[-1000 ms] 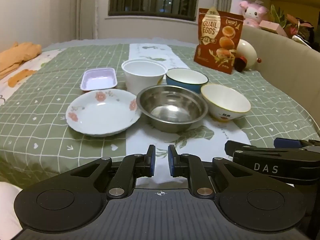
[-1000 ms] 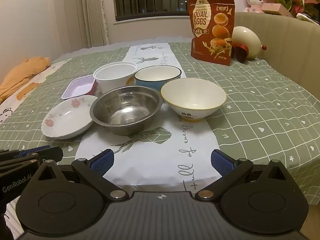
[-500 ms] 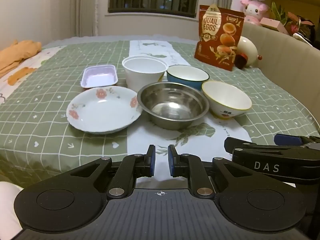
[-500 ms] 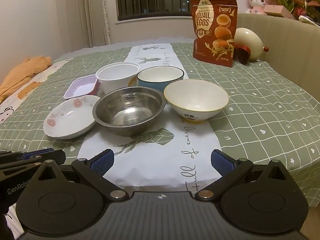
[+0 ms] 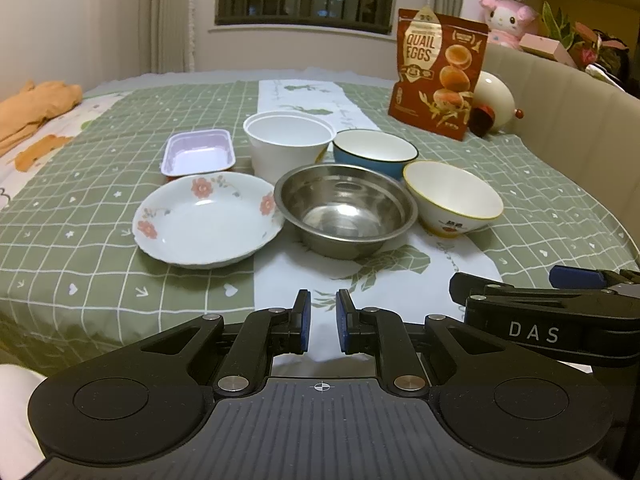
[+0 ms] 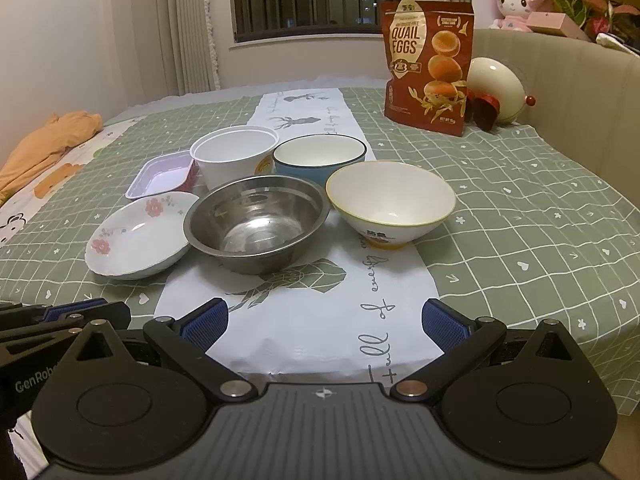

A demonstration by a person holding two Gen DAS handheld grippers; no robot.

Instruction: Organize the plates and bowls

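Observation:
Several dishes stand clustered on the green checked tablecloth. At the front are a floral plate [image 5: 206, 220] [image 6: 140, 236], a steel bowl [image 5: 346, 208] [image 6: 256, 224] and a yellow-rimmed white bowl [image 5: 452, 200] [image 6: 390, 200]. Behind them are a lilac tray [image 5: 198, 154] [image 6: 164, 174], a white tub [image 5: 288, 140] [image 6: 234, 156] and a blue bowl [image 5: 374, 150] [image 6: 320, 156]. My left gripper [image 5: 322, 320] hovers near the table's front edge, shut and holding nothing. Beside it on the right, my right gripper [image 6: 324, 320] is open wide and also holds nothing. Both are well short of the dishes.
A red quail-egg bag [image 5: 438, 72] stands at the back right beside a cream egg-shaped ornament [image 5: 494, 102]. A beige padded wall [image 5: 568, 120] curves along the right side. Orange cloth [image 5: 36, 108] lies at the far left. A white runner [image 6: 304, 336] crosses the table's middle.
Both views have shifted only slightly. No dish has moved, and each gripper stands as before.

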